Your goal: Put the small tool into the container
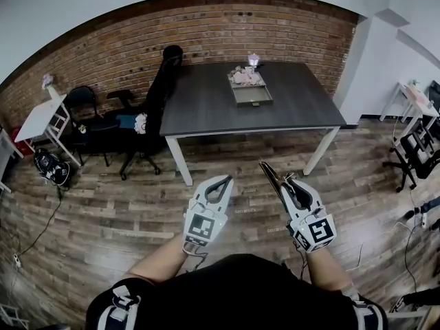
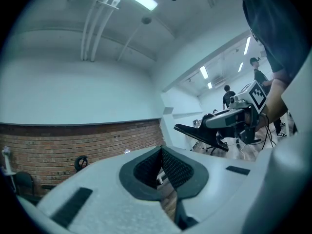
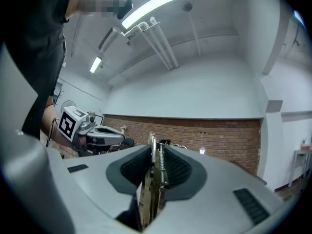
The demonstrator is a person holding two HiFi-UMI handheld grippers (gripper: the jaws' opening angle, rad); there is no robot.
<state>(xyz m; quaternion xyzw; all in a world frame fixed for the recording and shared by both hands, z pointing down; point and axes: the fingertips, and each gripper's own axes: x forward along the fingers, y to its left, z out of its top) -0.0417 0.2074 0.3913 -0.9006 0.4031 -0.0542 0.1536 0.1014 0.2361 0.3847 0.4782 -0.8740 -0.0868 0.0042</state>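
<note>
Brick wall (image 1: 206, 29) behind; right claw (image 3: 157, 155) clamps small tool (image 3: 152, 199), left claw (image 2: 161, 152) closed.

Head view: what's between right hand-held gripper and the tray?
Only wood floor, then bare tabletop, from the right hand-held gripper with its small tool to the tray; head view shows it.

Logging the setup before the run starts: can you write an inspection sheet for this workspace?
Surface: dark table, mostly bare, well ahead of the person.
Job's things: small metal tool in the right gripper; tray on the table.
Clutter: pink items at the tray's far end.
Grippers: right gripper shut on the tool; left gripper shut, empty.
Cables: loose cable on the floor at left.
Surroundings: brick wall, black chair, wood floor.
</note>
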